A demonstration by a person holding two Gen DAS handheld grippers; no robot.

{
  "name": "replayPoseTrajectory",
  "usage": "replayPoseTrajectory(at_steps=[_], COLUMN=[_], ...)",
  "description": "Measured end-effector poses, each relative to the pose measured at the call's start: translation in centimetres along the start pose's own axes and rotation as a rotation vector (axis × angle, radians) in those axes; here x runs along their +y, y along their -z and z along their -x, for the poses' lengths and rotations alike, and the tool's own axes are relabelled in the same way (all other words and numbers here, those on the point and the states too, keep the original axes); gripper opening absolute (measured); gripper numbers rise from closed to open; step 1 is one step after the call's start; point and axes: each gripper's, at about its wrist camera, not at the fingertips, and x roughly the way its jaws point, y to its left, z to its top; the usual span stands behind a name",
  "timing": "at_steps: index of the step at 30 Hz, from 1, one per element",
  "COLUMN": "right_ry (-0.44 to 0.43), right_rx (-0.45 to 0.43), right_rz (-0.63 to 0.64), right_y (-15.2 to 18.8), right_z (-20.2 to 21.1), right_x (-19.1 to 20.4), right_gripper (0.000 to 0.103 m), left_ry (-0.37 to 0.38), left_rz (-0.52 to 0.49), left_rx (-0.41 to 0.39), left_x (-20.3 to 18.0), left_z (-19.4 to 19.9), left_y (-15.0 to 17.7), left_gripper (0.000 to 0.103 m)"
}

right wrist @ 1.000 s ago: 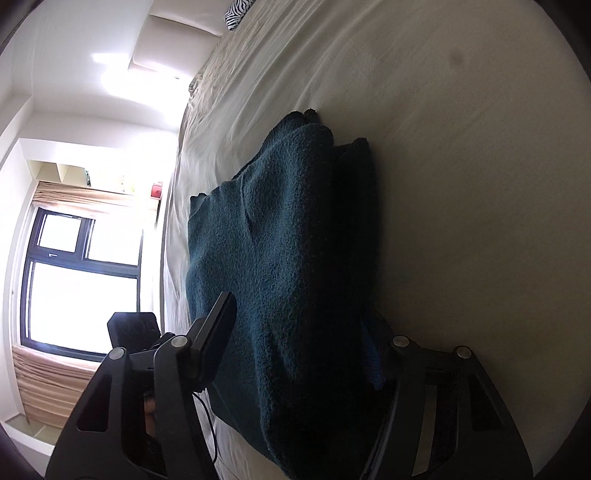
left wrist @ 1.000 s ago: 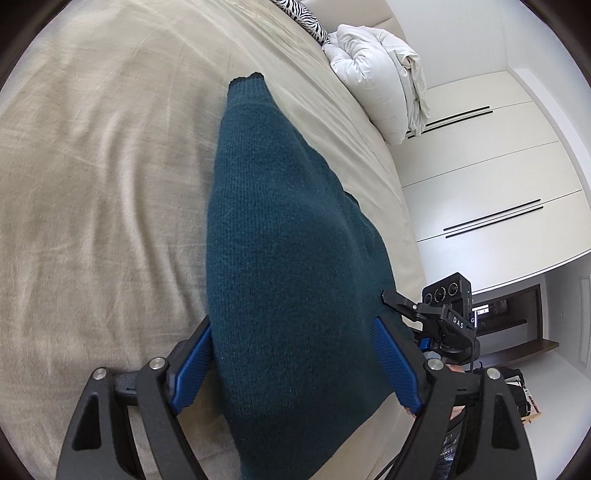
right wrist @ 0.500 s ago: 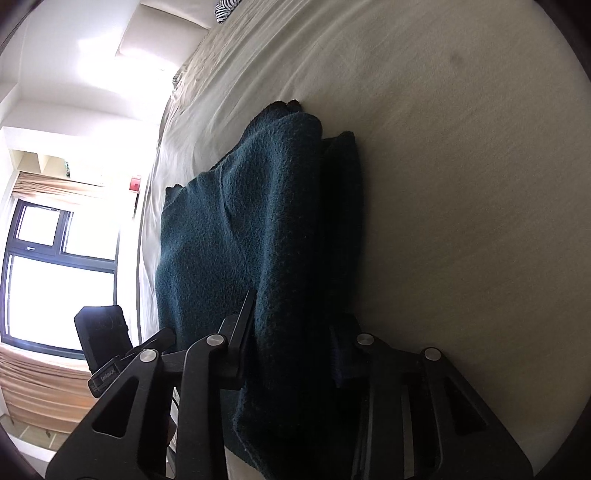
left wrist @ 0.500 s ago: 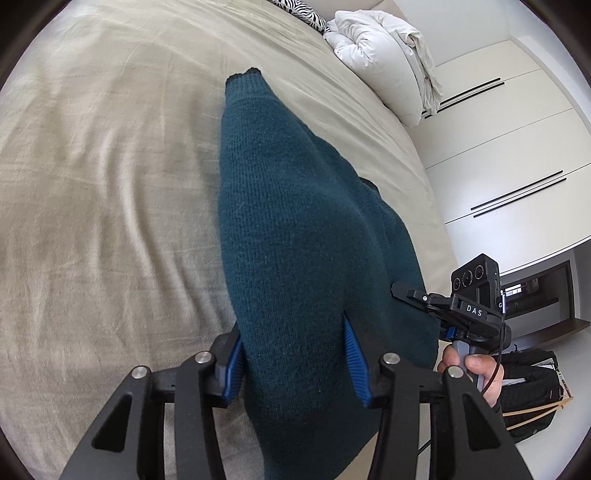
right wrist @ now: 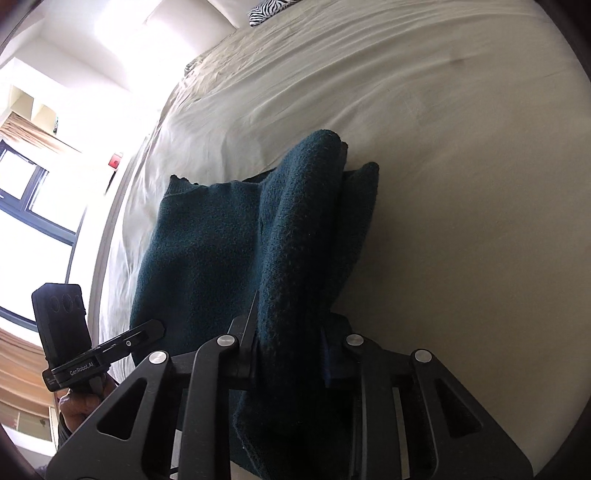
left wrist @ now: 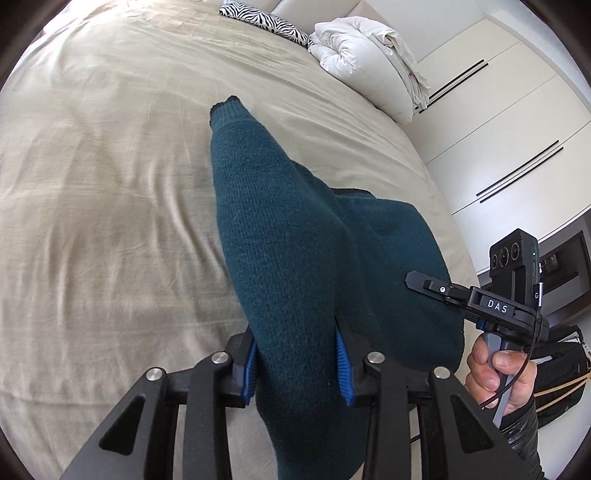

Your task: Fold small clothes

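Beige sheet (left wrist: 110, 206) covers the bed and carries soft wrinkles across its whole width. A zebra-print pillow (left wrist: 266, 20) lies at the far end, with a bundled white duvet (left wrist: 365, 55) beside it. White wardrobe doors (left wrist: 491, 122) with dark slot handles stand past the bed edge in the left wrist view. A dark-framed window (right wrist: 33, 206) with tan curtains shows in the right wrist view.

The teal sweater (left wrist: 291, 236) lies on the sheet near the bed edge, partly folded, its near end raised off the surface.

The left gripper (left wrist: 297, 373) is clenched on a bunched fold of the sweater, blue pads pressing both sides. The right gripper (right wrist: 288, 350) is likewise clamped on a thick fold of the sweater.

Readable writing: "DAS" on the right gripper body in the left wrist view; "GenRobot.AI" on the left gripper body in the right wrist view.
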Motion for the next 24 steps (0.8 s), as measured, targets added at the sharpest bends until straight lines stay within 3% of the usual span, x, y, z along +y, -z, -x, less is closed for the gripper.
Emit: replayPoseTrajectory(at_steps=[8,13,18,21,24], right_ry=[-0.087,-0.129,-0.101,-0.156,-0.187], right_rx=[0.020,0.081,0.116,0.129,0.115], right_rz=[0.076,0.090,0.004,-0.091,-0.108], right_y=[6.1,11.0,13.3,14.1,14.5], right_z=[-0.7,-3.6,-6.6,-7.9,-8.5], right_x=[8.5,12.4,10.6,8.1,7.5], right_gripper=[0.022,0.022,0.022,0.025,0.025], left_ry=[-0.107,-0.176,-0.223,-0.231,-0.239], left_rz=[-0.059,-0.067,-0.036,-0.049,-0.058], left_rx=[-0.057,-0.054,-0.058,-0.079,-0.082], left_x=[1.8,3.8,6.0,5.7,6.0], left_z=[8.2,10.4,9.6,9.6,9.4], left_y=[5.6,9.5,12.1,12.4,12.5], left_gripper=[0.037,0.038,0.043,0.043,0.045])
